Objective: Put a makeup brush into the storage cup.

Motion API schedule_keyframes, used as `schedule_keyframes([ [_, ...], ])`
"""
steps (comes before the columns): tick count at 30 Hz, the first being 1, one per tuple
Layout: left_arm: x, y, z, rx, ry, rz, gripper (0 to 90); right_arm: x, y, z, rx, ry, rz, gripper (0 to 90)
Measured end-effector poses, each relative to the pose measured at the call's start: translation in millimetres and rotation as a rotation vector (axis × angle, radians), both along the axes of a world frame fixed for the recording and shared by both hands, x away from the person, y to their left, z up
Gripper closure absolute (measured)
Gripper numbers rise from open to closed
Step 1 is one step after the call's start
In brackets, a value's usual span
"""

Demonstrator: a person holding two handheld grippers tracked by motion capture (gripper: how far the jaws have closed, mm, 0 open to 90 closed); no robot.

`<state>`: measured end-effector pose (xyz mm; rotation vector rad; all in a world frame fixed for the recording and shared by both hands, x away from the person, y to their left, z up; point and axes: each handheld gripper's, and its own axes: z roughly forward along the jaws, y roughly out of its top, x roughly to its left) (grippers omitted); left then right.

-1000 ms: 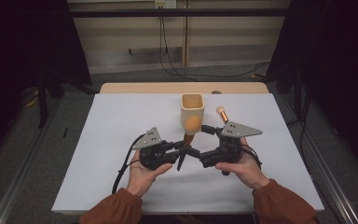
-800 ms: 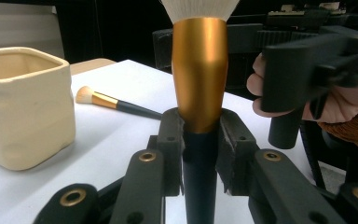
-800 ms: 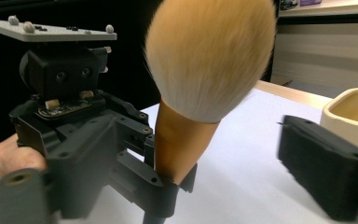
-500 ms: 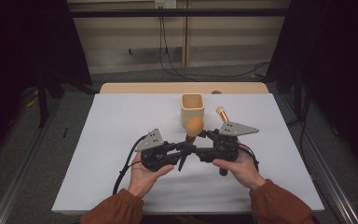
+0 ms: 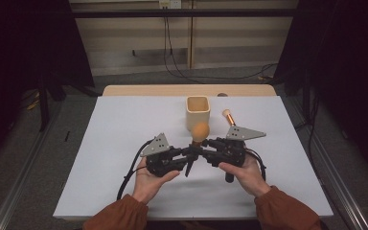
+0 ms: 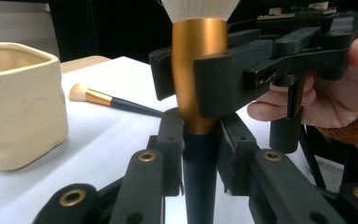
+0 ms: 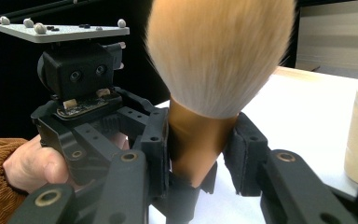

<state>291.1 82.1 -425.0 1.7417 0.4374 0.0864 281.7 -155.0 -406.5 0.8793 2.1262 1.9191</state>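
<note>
1. The large makeup brush stands upright above the middle of the tabletop, orange bristles up, dark handle down.
2. The left claw is clamped on the brush's dark handle just under the gold collar.
3. The right claw has just been closing; its pads now flank the gold collar, though I cannot tell whether they press it.
4. A cream cup stands near the far edge, just behind the brush.
5. A small brush lies right of the cup.

A white-covered table carries a cream square cup and, just beside it, a small brush.
</note>
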Motion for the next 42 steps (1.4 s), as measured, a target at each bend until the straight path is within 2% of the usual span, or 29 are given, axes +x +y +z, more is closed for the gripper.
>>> schedule_keyframes([
  [5,-0.7,-0.4,-0.3,0.010,-0.010,-0.002,72.6,-1.1,0.5,0.7,-0.013,-0.015,0.008,64.3],
  [14,-0.9,-1.7,-4.2,0.013,0.014,0.019,70.3,-1.3,1.0,1.0,-0.034,-0.025,0.001,64.5],
  [19,-0.8,-2.4,-5.3,0.015,0.030,0.017,67.3,-1.2,1.2,0.6,-0.047,-0.032,-0.009,64.5],
  [25,-1.3,-0.8,-4.8,0.015,0.071,0.026,60.0,-0.2,-1.6,2.0,-0.045,-0.038,-0.026,64.5],
  [27,-2.3,0.2,-4.2,0.021,0.068,0.036,56.1,0.2,-3.7,2.6,-0.043,-0.038,-0.030,64.5],
  [30,-1.8,2.8,-3.7,0.027,0.064,0.071,45.4,0.7,-6.3,3.3,-0.040,-0.040,-0.038,64.5],
  [32,-1.3,4.8,-3.4,0.020,0.067,0.086,40.1,1.2,-7.5,3.5,-0.037,-0.042,-0.040,64.5],
  [38,-2.1,11.3,0.3,0.031,0.030,0.145,22.5,2.5,-10.1,3.3,-0.040,-0.045,-0.050,64.5],
  [40,-2.9,13.9,1.5,0.025,0.047,0.170,16.6,2.6,-10.3,3.1,-0.047,-0.054,-0.054,64.5],
  [42,-4.9,16.9,4.0,0.035,0.030,0.174,12.8,2.8,-10.4,3.5,-0.053,-0.066,-0.057,64.5],
])
